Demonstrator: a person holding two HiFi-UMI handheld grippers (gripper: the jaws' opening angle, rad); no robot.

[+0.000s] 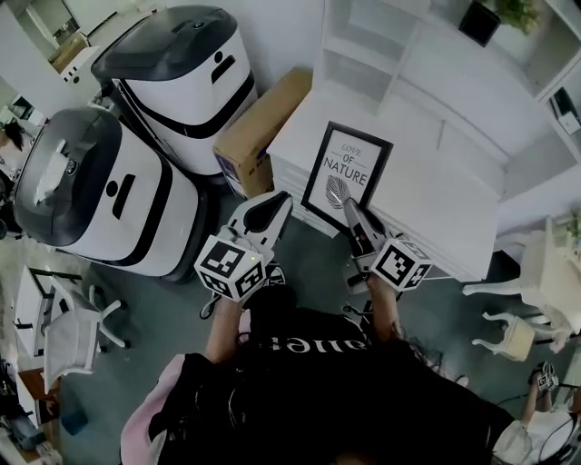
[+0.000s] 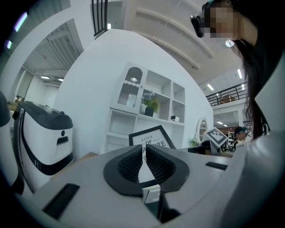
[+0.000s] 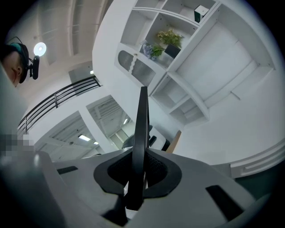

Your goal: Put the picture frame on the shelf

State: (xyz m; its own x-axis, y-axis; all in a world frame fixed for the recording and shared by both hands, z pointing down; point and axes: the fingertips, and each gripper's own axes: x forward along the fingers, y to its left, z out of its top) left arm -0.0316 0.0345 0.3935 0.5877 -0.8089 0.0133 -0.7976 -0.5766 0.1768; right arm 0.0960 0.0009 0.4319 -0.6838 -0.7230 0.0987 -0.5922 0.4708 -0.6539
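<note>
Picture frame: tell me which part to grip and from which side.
Take the picture frame by its black bottom rim near the right corner, coming from the person's side with one jaw in front and one behind. It is a flat, slim panel, so only an edge fits; the right gripper is shut on it there.

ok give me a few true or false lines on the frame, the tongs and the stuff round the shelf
1. The right tongs grip the picture frame by its edge. True.
2. The left tongs hold the frame too. False: they are shut on nothing, beside the frame.
3. The frame's print reads "love of nature". True.
4. The potted plant stands on the floor. False: it sits in a compartment of the shelf unit.
5. A cardboard box lies between the white machines and the shelf unit. True.
</note>
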